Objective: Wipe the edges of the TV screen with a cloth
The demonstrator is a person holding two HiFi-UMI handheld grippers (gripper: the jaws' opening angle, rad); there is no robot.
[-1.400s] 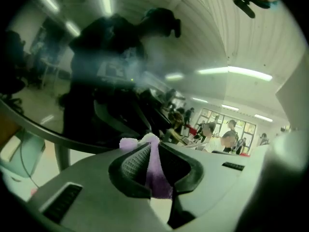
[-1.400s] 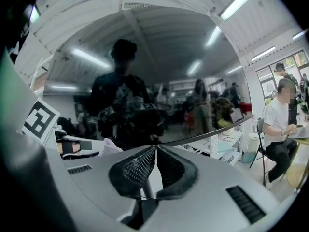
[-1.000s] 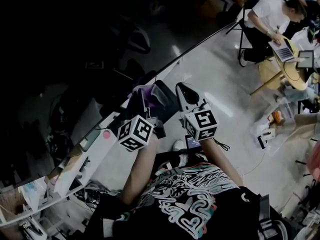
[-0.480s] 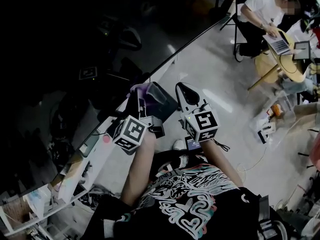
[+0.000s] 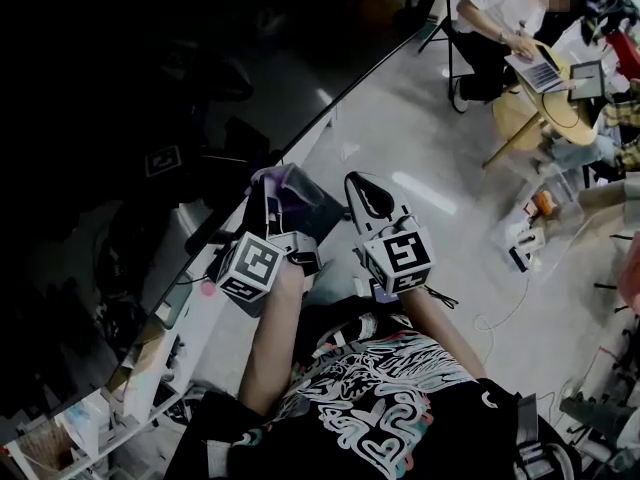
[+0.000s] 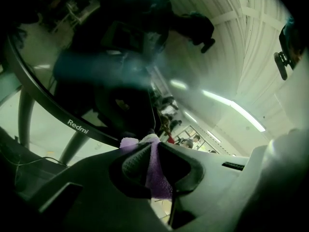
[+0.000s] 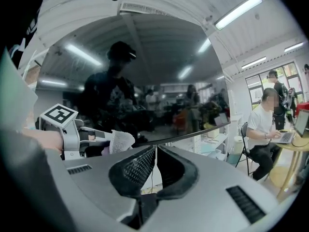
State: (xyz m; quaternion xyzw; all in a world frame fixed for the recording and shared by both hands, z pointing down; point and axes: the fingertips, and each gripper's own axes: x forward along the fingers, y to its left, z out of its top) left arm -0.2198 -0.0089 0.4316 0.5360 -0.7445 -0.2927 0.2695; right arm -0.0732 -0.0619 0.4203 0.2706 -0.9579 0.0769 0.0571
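The TV screen (image 5: 140,78) is a big dark panel at the upper left; its lower edge (image 5: 330,108) runs diagonally. My left gripper (image 5: 268,190) is shut on a purple cloth (image 5: 284,179), which touches that edge. In the left gripper view the cloth (image 6: 157,175) is pinched between the jaws, just below the "Redmi" bezel (image 6: 58,115). My right gripper (image 5: 362,190) hangs beside the left one, shut and empty, apart from the TV. In the right gripper view its jaws (image 7: 155,151) meet, and the cloth (image 7: 121,141) shows against the reflecting screen (image 7: 159,81).
A white shelf (image 5: 190,318) with clutter runs under the TV at the lower left. A person (image 5: 495,18) sits with a laptop at a round table (image 5: 545,118) at the upper right. Boxes (image 5: 525,243) and a cable (image 5: 505,313) lie on the floor to the right.
My left gripper and the cloth have slid a little to the left along the TV's lower edge. The right gripper has kept its place beside it. The head view has shifted slightly.
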